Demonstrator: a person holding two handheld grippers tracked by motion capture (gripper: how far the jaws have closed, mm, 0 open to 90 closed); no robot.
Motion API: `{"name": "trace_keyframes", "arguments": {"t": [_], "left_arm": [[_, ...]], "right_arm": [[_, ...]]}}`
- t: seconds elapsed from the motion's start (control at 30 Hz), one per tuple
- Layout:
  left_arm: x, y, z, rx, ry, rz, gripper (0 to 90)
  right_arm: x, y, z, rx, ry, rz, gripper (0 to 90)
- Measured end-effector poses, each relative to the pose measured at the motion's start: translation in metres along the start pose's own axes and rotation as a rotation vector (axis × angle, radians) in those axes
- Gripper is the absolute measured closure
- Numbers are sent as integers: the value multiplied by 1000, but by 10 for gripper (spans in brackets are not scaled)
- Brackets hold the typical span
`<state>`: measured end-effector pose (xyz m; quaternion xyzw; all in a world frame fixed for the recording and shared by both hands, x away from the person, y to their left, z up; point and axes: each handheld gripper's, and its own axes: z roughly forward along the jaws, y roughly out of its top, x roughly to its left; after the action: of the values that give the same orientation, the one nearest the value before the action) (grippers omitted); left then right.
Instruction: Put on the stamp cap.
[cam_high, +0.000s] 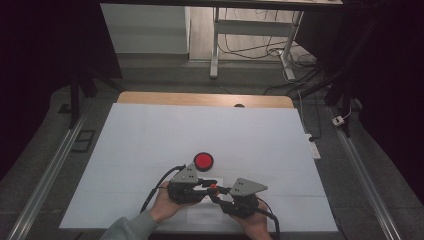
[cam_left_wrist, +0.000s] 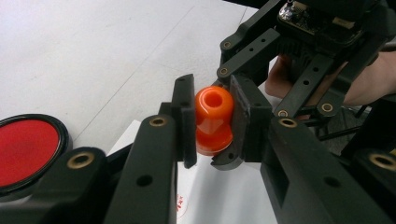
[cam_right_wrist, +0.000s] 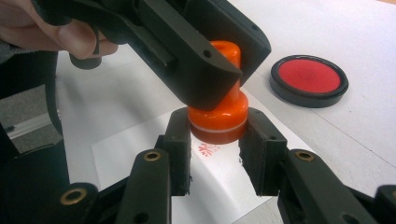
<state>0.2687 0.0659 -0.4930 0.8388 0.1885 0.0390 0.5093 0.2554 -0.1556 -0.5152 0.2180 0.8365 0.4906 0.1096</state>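
Orange stamp (cam_right_wrist: 217, 109) clamped between both jaws (upright)

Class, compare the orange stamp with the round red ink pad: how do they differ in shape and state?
The orange stamp stands tall with a knobbed handle; the ink pad is a flat black-rimmed disc. The stamp is gripped by both grippers above the paper; the ink pad lies untouched on the table. Both are round.

Your left gripper (cam_high: 200, 187) and right gripper (cam_high: 220, 196) are black, each with a grey three-cornered plate and trailing black cable. Brass-coloured rivets stud the jaw links. Your left sleeve (cam_high: 131, 228) is grey-green.
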Motion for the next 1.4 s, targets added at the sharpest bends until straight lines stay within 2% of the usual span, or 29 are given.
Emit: {"name": "trace_keyframes", "arguments": {"t": [0.37,0.57,0.63,0.83,1.17,1.4], "left_arm": [[-2,-1,0,-32,1,-7,730],[-3,-2,1,-25,12,1,731],[-5,-3,2,-19,23,12,731],[-8,-5,5,-16,44,23,732],[-13,-6,8,2,79,56,732],[-11,-4,7,0,71,51,731]], "right_arm": [[2,3,-2,4,-10,11,647],[3,3,-2,6,-13,12,647],[4,4,-2,29,-33,-6,647],[6,3,-1,47,-53,-22,648],[6,3,1,76,-51,-38,647],[5,4,1,69,-48,-48,646]]}}
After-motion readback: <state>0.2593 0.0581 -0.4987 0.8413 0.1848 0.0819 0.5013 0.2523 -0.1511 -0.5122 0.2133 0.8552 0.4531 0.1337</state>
